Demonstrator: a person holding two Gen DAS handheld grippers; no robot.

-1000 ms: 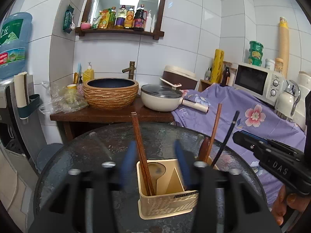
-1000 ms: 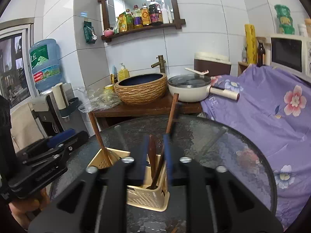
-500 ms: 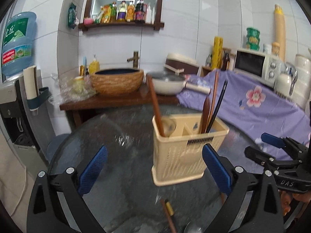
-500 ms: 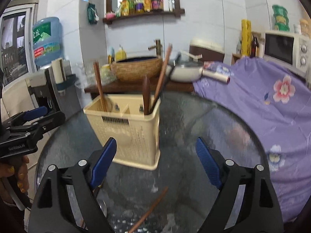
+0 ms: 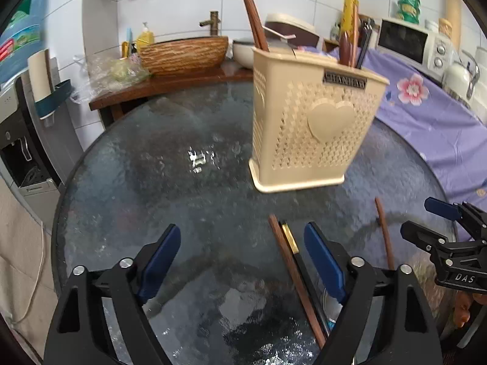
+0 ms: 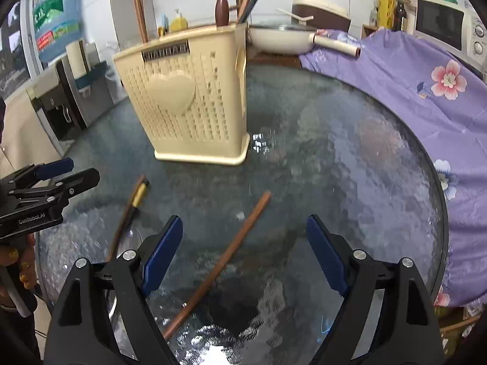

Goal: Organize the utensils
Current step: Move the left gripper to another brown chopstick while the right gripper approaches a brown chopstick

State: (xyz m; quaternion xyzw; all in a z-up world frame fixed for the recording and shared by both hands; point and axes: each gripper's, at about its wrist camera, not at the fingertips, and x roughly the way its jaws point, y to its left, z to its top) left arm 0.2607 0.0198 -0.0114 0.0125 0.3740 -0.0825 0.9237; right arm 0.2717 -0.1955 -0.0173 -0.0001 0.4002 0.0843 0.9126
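A beige plastic utensil holder [image 5: 313, 127] [image 6: 194, 103] stands on the round glass table with chopsticks and a wooden spoon upright in it. My left gripper [image 5: 242, 261] hangs low over the glass with its jaws closing. A brown chopstick [image 5: 289, 267] and a black one with a gold band [image 5: 289, 238] lie under it near the right pad, untouched. My right gripper [image 6: 243, 261] is open above a single brown chopstick [image 6: 231, 252] that lies slantwise on the glass. Each gripper shows in the other's view: the right gripper [image 5: 426, 220], the left gripper [image 6: 80, 172].
The glass table [image 5: 146, 182] ends close on both sides. Behind it a wooden side table bears a woven basin [image 5: 182, 51] and a white pan [image 6: 280, 39]. A purple floral cloth [image 6: 411, 76] covers the right side, with a microwave [image 5: 408, 42] beyond. A water dispenser [image 5: 18, 121] stands left.
Both grippers have sunk from above the holder to just over the glass, and their jaws have spread wide. Loose chopsticks on the table have come into view. The left jaws have narrowed a little since.
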